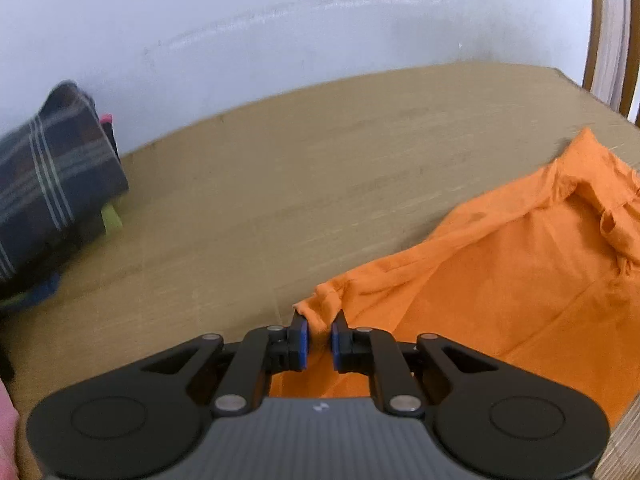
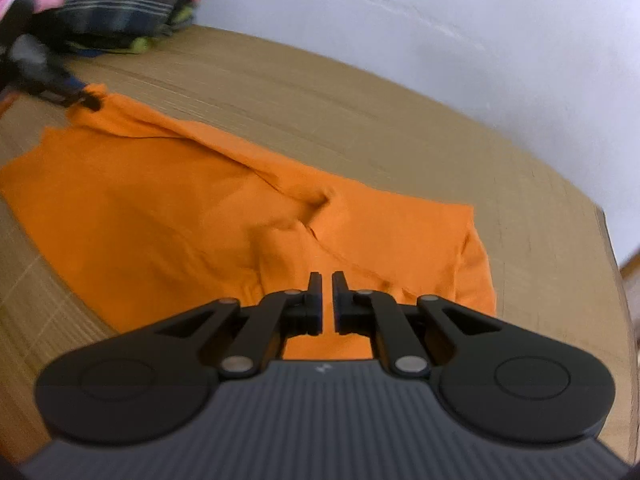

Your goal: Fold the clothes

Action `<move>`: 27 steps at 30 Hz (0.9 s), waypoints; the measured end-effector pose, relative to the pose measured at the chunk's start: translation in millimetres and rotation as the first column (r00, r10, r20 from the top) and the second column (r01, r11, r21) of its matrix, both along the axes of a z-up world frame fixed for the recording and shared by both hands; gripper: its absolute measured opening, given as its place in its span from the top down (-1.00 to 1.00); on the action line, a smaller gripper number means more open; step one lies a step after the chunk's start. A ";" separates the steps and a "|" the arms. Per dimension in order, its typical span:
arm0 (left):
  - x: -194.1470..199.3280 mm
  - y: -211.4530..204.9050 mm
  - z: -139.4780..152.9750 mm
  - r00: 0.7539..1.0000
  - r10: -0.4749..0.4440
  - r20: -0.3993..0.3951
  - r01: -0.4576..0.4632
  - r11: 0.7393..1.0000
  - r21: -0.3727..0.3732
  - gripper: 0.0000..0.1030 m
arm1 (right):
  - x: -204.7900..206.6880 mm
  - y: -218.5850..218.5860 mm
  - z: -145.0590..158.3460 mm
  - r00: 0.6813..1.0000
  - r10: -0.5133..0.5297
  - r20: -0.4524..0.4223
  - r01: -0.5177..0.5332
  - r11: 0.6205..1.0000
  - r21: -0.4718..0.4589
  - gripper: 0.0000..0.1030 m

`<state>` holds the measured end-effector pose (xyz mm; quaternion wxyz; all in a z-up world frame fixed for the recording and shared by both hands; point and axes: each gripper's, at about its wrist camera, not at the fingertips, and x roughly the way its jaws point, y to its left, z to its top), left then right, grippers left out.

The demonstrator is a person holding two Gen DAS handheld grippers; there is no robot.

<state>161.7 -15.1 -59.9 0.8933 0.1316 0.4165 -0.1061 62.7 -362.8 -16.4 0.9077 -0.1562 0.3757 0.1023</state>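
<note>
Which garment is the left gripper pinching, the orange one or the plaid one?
The orange shirt: the left gripper grips its edge. The plaid garment sits apart by the wall.

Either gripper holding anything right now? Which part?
Left gripper pinches the orange shirt at a bunched corner of its edge. Right gripper sits nearly shut over the shirt; whether it grips fabric cannot be told.

A tan woven counter (image 1: pixel 280 184) runs up to a pale bluish wall (image 1: pixel 280 20) along its far edge, and a wooden frame (image 1: pixel 596 24) stands past the counter's far right corner, its lower part cut off from view.
</note>
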 end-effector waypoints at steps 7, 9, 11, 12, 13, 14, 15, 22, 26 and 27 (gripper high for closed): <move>7.2 -0.5 -5.6 1.000 0.022 0.005 -0.022 0.999 -0.029 0.76 | 61.3 -85.6 -21.1 0.938 -0.342 -0.052 0.344 0.905 0.251 0.50; 7.9 -0.1 -5.6 1.000 0.026 0.003 -0.025 0.999 -0.027 0.76 | 76.5 -100.5 -31.2 0.923 -0.375 -0.086 0.384 0.884 0.267 0.50; 7.8 0.2 -5.1 1.000 0.030 0.000 -0.030 0.999 -0.028 0.75 | 81.8 -103.6 -38.7 0.916 -0.386 -0.108 0.401 0.878 0.261 0.50; 7.4 0.1 -4.9 0.999 0.032 -0.001 -0.032 0.999 -0.029 0.75 | 81.8 -101.8 -41.1 0.916 -0.384 -0.116 0.401 0.879 0.258 0.50; 6.6 -0.1 -4.7 0.999 0.035 -0.002 -0.035 0.999 -0.030 0.75 | 81.8 -99.9 -43.4 0.916 -0.382 -0.124 0.401 0.879 0.256 0.50; 5.5 -0.7 -4.3 0.999 0.038 -0.003 -0.038 0.999 -0.030 0.75 | 82.0 -100.5 -44.8 0.908 -0.397 -0.131 0.418 0.873 0.252 0.50; 4.8 -0.9 -4.0 0.999 0.039 -0.003 -0.039 0.999 -0.030 0.75 | 82.3 -101.4 -46.2 0.900 -0.414 -0.137 0.436 0.865 0.248 0.50; 7.1 -2.5 -3.4 0.999 0.038 -0.010 -0.038 0.999 -0.029 0.75 | 77.0 -113.5 -50.8 0.883 -0.427 -0.195 0.468 0.827 0.312 0.49; 9.6 -3.1 -3.4 0.999 0.037 -0.019 -0.037 0.999 -0.030 0.74 | 77.3 -111.2 -51.2 0.892 -0.416 -0.176 0.452 0.830 0.327 0.52; 10.1 -3.3 -3.4 0.999 0.036 -0.020 -0.037 0.999 -0.029 0.73 | 75.4 -110.4 -49.5 0.897 -0.410 -0.163 0.441 0.833 0.333 0.73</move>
